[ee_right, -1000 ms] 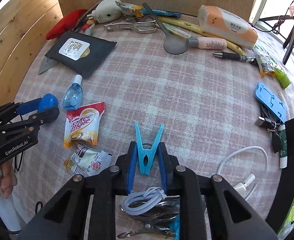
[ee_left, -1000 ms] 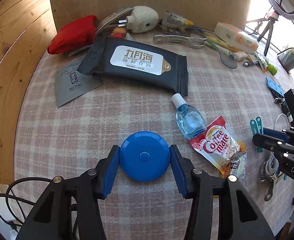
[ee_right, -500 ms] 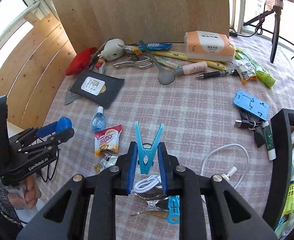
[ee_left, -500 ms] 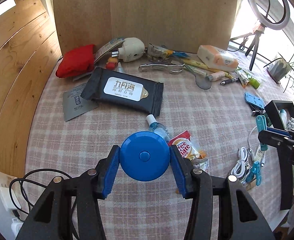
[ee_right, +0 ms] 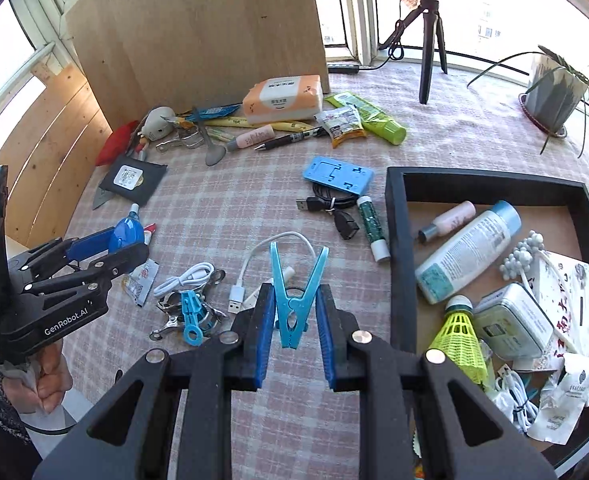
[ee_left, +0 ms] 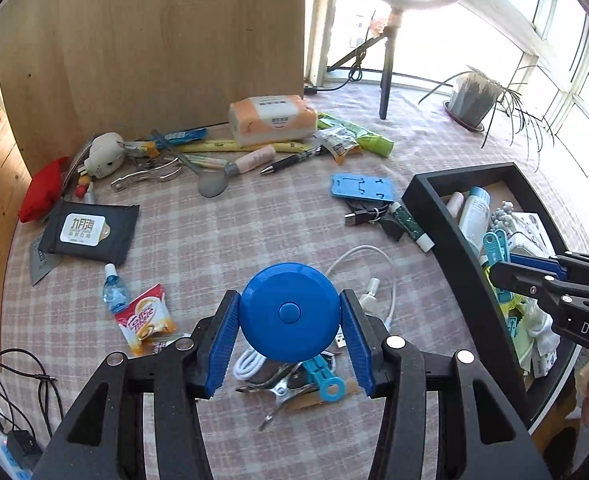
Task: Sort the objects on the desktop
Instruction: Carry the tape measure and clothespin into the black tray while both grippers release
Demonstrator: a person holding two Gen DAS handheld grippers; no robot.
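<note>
Both jaws loaded above the cluttered bench.

The left gripper point(ee_left: 290, 334) has its jaws clamped on the rim of a round blue tape measure point(ee_left: 289, 312), one pad either side. The right gripper point(ee_right: 294, 334) pinches a light-blue clothespin point(ee_right: 296, 292) by its hinged end, prongs pointing forward, just left of the black tray point(ee_right: 398, 240).

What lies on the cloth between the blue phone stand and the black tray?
A coiled black USB cable and a green glue stick, beside the tray; right wrist view shows it, below the stand.
</note>
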